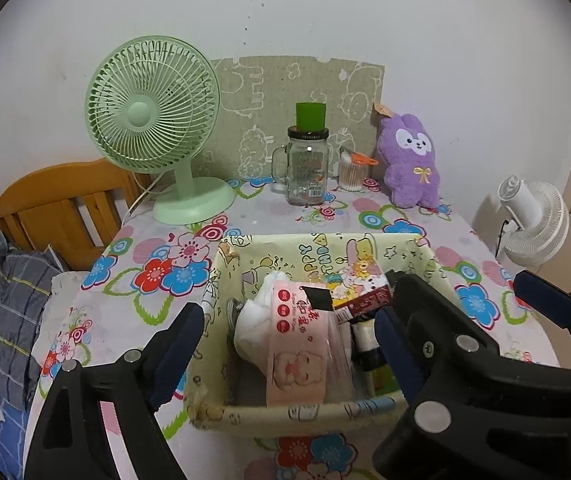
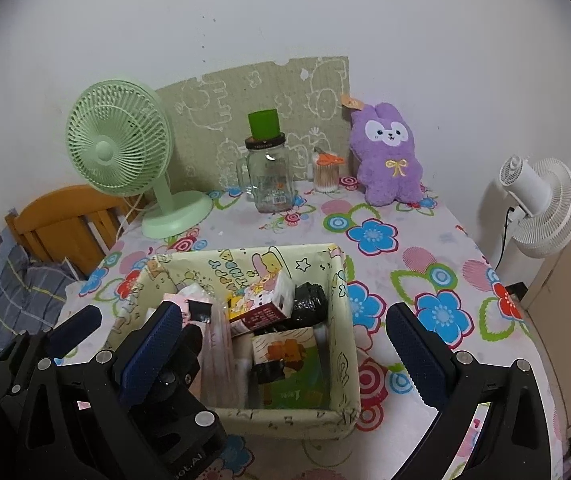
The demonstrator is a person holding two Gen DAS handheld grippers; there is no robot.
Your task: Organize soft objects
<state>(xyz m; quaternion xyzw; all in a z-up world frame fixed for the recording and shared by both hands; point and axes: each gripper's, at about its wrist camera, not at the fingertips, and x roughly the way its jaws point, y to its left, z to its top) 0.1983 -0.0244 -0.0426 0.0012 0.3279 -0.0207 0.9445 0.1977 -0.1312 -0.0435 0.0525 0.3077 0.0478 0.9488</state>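
Observation:
A cream cartoon-print basket (image 1: 297, 414) (image 2: 285, 416) stands on the flowered table. Inside lie a pink wipes pack (image 1: 297, 344) (image 2: 213, 344), a white soft bundle (image 1: 261, 304), a cartoon box (image 2: 261, 300) and a crumpled black bag (image 2: 309, 300). My left gripper (image 1: 289, 344) hangs open over the basket; the wipes pack lies between its fingers, untouched by the pads. My right gripper (image 2: 283, 354) is open too, spread across the basket's right half, close beside the left one. A purple plush bunny (image 1: 409, 160) (image 2: 389, 156) leans upright against the back wall, far from both grippers.
At the back stand a green desk fan (image 1: 153, 104), a glass jar (image 1: 307, 168) topped by a green cup, and a cotton-swab pot (image 1: 351, 172). A white fan (image 1: 533, 220) stands off the table's right edge. A wooden bed headboard (image 1: 57, 208) is on the left.

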